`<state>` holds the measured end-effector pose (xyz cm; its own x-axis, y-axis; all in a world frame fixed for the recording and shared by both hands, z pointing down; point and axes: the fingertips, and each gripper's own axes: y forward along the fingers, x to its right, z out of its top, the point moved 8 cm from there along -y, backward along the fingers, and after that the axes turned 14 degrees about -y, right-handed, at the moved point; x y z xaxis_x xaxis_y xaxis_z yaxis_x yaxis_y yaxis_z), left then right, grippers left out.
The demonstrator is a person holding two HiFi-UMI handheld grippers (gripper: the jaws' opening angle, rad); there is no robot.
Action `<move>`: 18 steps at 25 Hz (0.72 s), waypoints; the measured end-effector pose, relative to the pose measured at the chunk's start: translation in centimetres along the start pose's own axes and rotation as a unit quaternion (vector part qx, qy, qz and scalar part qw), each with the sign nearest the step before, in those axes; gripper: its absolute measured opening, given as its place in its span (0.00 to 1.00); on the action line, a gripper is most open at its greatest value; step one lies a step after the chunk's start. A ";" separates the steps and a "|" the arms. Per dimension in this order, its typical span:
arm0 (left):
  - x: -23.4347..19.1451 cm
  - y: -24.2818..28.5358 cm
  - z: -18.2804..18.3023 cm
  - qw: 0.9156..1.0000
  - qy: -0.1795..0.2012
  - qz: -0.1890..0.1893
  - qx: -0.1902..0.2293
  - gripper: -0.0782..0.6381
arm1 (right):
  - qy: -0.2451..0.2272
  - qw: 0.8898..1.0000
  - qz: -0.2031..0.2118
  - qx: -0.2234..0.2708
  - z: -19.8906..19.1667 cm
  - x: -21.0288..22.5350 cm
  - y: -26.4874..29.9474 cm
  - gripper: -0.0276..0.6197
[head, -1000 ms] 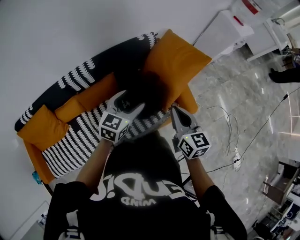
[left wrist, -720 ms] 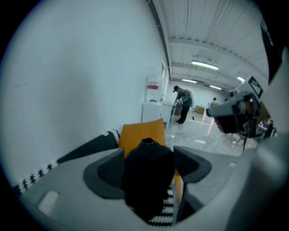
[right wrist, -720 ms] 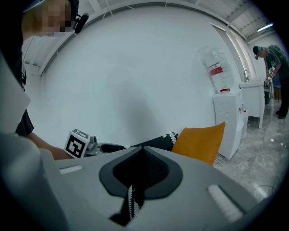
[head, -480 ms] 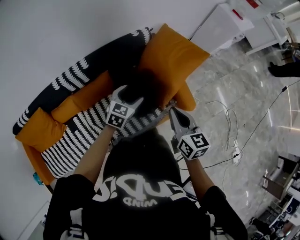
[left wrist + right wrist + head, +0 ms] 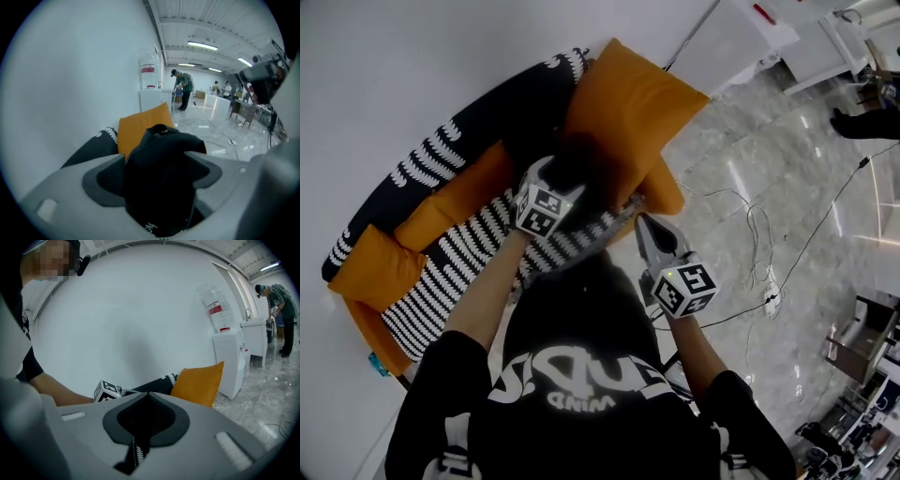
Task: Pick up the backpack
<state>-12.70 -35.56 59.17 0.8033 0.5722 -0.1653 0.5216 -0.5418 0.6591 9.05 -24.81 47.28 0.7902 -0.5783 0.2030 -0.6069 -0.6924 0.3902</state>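
The black backpack (image 5: 164, 140) sat on the black-and-white striped sofa (image 5: 459, 272), in front of a big orange cushion (image 5: 623, 103), near the upper middle of the head view. Low on its fabric was a small white emblem, too small to read. The left gripper (image 5: 157, 176) was opening its jaws, and the backpack bulked between them without being pinched. The right gripper (image 5: 146, 397) had its tips pressed together on nothing, lower right of the other in the head view. White lettering crossed the person's black shirt (image 5: 572, 375), but I couldn't read it with certainty. A white water dispenser (image 5: 149, 96) stood against the wall, above centre in the left gripper view. Its bottle had 1 red label, also unreadable. Cables (image 5: 759, 244) trailed over the marble floor at right.
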 end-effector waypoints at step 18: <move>0.0 3.0 -1.8 0.994 0.030 -0.057 -0.089 0.55 | 0.013 1.000 0.000 -0.010 0.2 1.5 1.5 0.04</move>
<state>-11.67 -36.07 62.43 0.7202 0.6621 -0.2071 0.5455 -0.3561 0.7587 9.33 -26.79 48.02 0.7919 -0.5672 0.2262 -0.6057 -0.6828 0.4085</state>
